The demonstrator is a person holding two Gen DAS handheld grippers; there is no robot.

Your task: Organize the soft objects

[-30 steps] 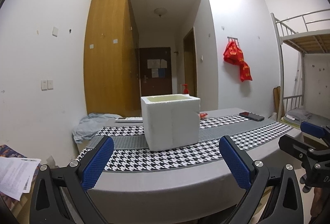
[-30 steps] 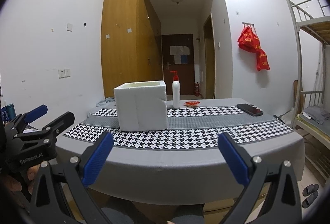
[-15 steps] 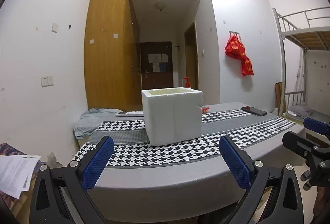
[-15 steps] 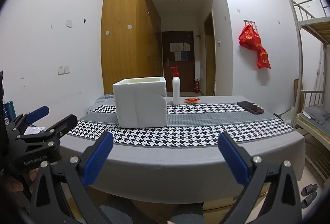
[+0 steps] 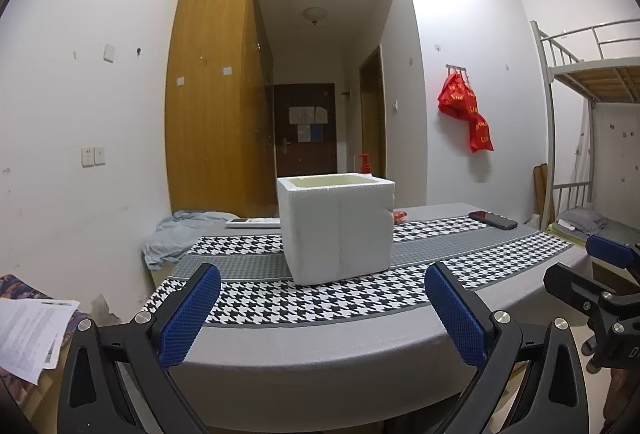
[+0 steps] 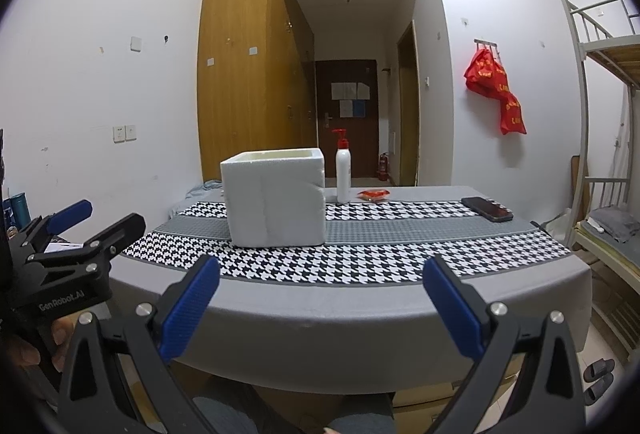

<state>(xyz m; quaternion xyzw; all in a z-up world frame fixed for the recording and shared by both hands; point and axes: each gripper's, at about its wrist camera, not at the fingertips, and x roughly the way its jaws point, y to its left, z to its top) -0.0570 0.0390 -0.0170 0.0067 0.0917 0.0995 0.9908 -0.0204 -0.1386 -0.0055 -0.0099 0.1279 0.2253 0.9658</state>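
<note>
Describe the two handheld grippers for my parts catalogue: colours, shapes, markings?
Both match. The left gripper and right gripper each have two black, angular, skeletal arms with triangular cut-outs and silver screw heads. The jaws carry blue pads with a fine cross-hatched texture. Seen from the right wrist camera, the left gripper's body bears white "GenRobot.AI" lettering. No cables show.

A phone (image 6: 487, 208) and pump bottle (image 6: 343, 174) rest on the counter (image 6: 360, 310). Red bags (image 6: 496, 90) hang on the wall beside a bunk bed (image 6: 604, 138).
</note>
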